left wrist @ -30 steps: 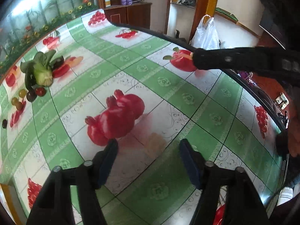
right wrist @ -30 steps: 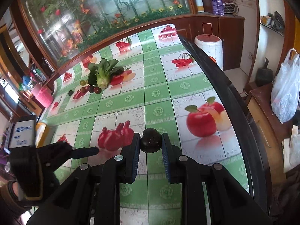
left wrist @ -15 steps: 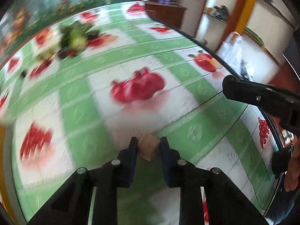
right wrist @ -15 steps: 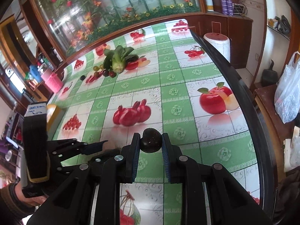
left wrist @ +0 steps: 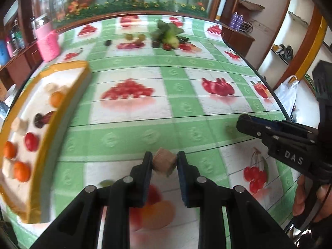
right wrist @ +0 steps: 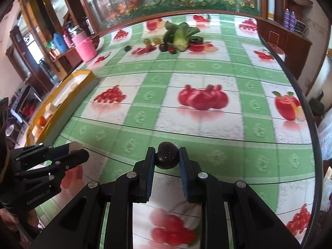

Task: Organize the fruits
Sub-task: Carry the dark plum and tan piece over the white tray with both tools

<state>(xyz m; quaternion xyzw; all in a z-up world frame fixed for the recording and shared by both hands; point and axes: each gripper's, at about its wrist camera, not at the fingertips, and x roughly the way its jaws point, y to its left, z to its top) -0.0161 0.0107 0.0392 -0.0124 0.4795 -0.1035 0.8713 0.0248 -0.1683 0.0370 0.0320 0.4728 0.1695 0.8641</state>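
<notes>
1. Filling nearly the whole of both views, the desk (left wrist: pixel 186 124) wears a glossy cloth of green and white squares printed with pomegranates, cherries and apples.
2. Sitting at the left edge of the left wrist view, a white tray with a yellow rim (left wrist: pixel 68 95) holds orange fruits, a red one, a dark one and pale chunks; in the right wrist view it lies at middle left (right wrist: pixel 83 78).
3. Lying at the top centre of the desk, a leafy green vegetable (right wrist: pixel 180 35) has small dark, red and green fruits (right wrist: pixel 164 46) just beside it, and a lone dark fruit (right wrist: pixel 128 48) sits a little to their left.
4. Standing at the upper left edge of the desk, a pink basket (right wrist: pixel 84 47) is well apart from the tray.
5. Pointing in from bottom centre of its own view, the left claw (left wrist: pixel 164 162) is closed on a tan, blocky fruit piece (left wrist: pixel 164 161), held above the cloth; it also shows at lower left of the right wrist view (right wrist: pixel 75 151).
6. Gripping a dark round fruit (right wrist: pixel 167 155) between both pads, the right claw (right wrist: pixel 167 157) is closed at bottom centre of its view; seen at the right of the left wrist view (left wrist: pixel 243 122), its tips are blurred.
</notes>
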